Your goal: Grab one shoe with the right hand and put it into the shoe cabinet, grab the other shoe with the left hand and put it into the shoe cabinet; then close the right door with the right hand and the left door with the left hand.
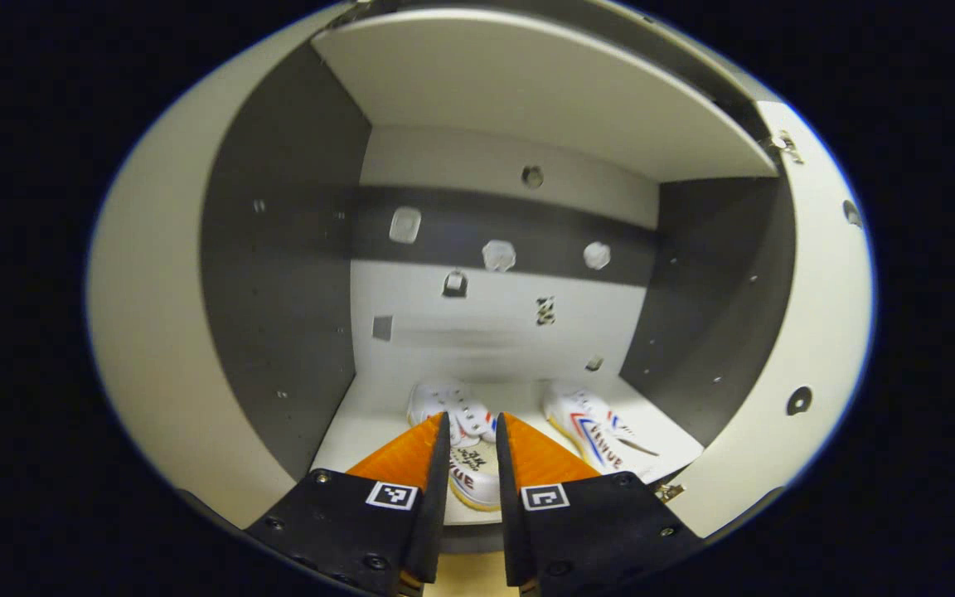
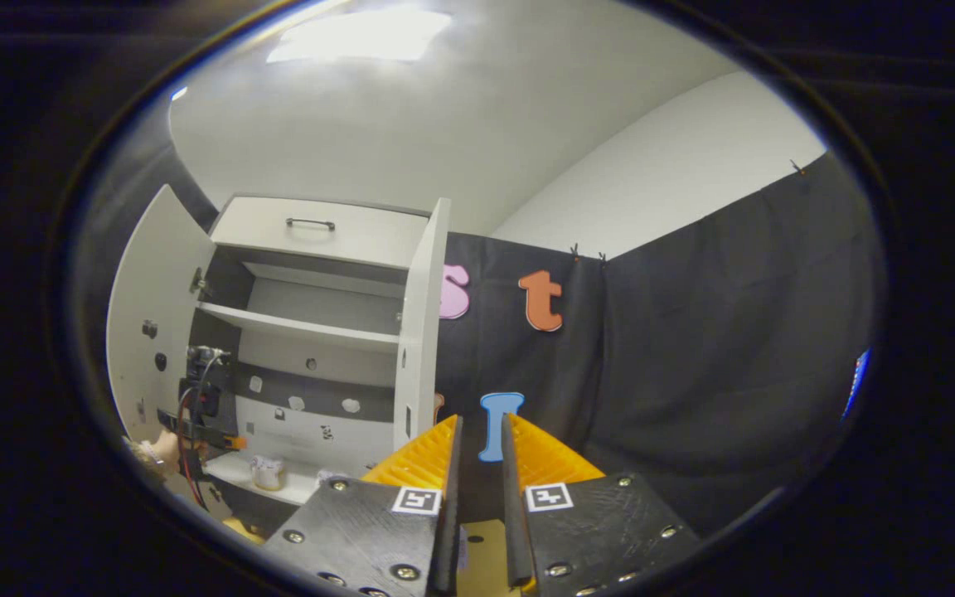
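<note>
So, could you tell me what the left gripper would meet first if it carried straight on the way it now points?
Most likely the near shoe, lying on the cabinet floor right ahead of the left gripper, whose narrow gap frames it. Depth is unclear; past the shoe stands the cabinet's back wall.

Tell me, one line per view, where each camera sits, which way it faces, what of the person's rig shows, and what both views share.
Left gripper view: rides the left gripper, facing straight into the shoe cabinet; its own fingers frame the left shoe, the right shoe beside it.
Right gripper view: rides the right gripper, set back, facing past the cabinet's right door toward the booth wall; a hand holding the left gripper shows at the cabinet.
Shared: the cabinet's interior, shelf and a shoe.
</note>
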`<state>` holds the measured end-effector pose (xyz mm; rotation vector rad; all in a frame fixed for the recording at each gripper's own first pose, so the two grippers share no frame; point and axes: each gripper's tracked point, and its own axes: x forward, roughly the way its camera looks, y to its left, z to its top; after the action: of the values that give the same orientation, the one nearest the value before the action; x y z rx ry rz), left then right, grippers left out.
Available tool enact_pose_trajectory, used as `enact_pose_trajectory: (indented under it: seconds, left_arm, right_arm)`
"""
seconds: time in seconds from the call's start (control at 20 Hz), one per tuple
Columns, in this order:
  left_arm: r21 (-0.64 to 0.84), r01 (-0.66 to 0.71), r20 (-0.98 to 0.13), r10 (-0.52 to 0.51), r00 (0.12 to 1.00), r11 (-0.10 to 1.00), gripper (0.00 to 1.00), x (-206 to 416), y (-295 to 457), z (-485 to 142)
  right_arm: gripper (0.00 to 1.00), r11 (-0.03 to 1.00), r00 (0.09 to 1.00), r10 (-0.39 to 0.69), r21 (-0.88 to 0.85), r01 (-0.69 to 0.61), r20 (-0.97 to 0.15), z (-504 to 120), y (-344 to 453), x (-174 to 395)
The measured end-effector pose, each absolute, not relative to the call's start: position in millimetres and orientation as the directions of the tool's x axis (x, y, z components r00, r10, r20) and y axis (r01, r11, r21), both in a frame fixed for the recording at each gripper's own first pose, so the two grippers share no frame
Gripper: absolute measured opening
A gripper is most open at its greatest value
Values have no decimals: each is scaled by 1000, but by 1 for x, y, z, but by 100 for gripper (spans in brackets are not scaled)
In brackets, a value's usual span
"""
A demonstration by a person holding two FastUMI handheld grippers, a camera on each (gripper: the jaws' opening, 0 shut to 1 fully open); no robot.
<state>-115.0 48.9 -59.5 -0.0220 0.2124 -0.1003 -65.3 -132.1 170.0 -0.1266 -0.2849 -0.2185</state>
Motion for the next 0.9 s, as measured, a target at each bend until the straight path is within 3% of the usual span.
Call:
enact_pose_trajectory:
  seconds: [0.35, 0.55, 0.7, 0.8, 0.85, 0.9]
  left_arm:
    - [-9, 132, -13, -132, 991, 991, 31, -215, 20, 27]
    - [-12, 19, 67, -18, 998, 1000, 31, -272, 37, 62]
    - [-8, -25, 71, 25, 997, 1000, 31, -308, 41, 73]
    - [7, -44, 57, 43, 997, 999, 23, -328, 44, 75]
    - [11, -46, 51, 45, 998, 999, 39, -336, 43, 75]
    - [16, -49, 47, 48, 998, 999, 31, -344, 42, 75]
  right_arm:
    - [23, 990, 963, -88, -88, 114, 255, 160, -128, -48]
    - [23, 992, 966, -44, -100, 72, 256, 158, -143, -34]
    - [23, 997, 967, -21, -64, 39, 256, 157, -154, -24]
    - [23, 998, 971, -21, -47, 33, 238, 151, -164, -15]
    - [24, 998, 973, -25, -43, 36, 230, 149, -169, -12]
    - [24, 998, 974, -30, -39, 40, 227, 148, -173, -8]
